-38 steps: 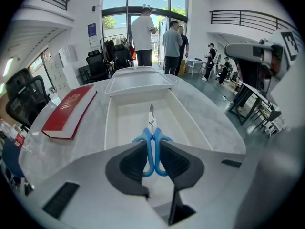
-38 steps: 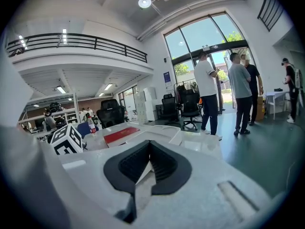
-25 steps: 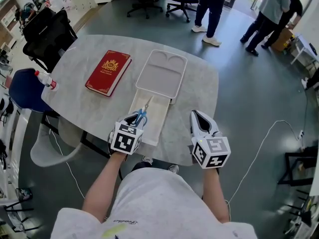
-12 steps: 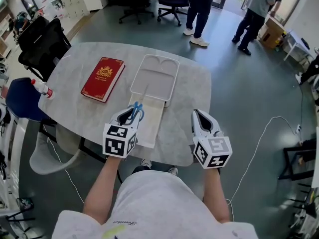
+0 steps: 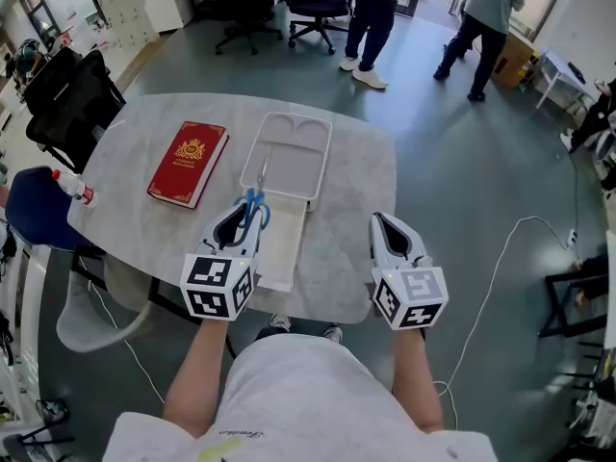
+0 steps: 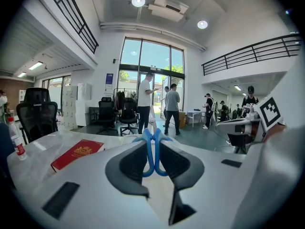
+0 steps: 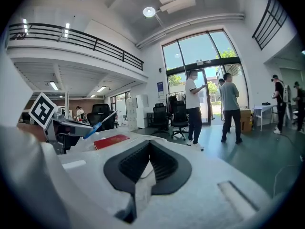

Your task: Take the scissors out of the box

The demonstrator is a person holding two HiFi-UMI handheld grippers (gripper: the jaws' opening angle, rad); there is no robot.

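Observation:
Blue-handled scissors (image 5: 253, 206) hang above the open white box, blades pointing away from me. My left gripper (image 5: 243, 221) is shut on their handles; in the left gripper view the two blue loops (image 6: 148, 149) sit pinched between the black pads. The box's tray (image 5: 282, 250) lies under the scissors near the table's front edge, its lid (image 5: 287, 154) folded back beyond it. My right gripper (image 5: 382, 223) hovers at the table's right front edge, shut with nothing in it. In the right gripper view the scissors (image 7: 99, 124) show at the left, held up in the air.
A red book (image 5: 187, 162) lies left of the lid on the grey marble table (image 5: 358, 176). A spray bottle (image 5: 73, 188) stands at the far left edge. Office chairs and several standing people are beyond the table. A white cable (image 5: 500, 258) runs over the floor at right.
My left gripper has risen with the scissors, lifting them up out of the tray. The right gripper has lifted slightly, still shut.

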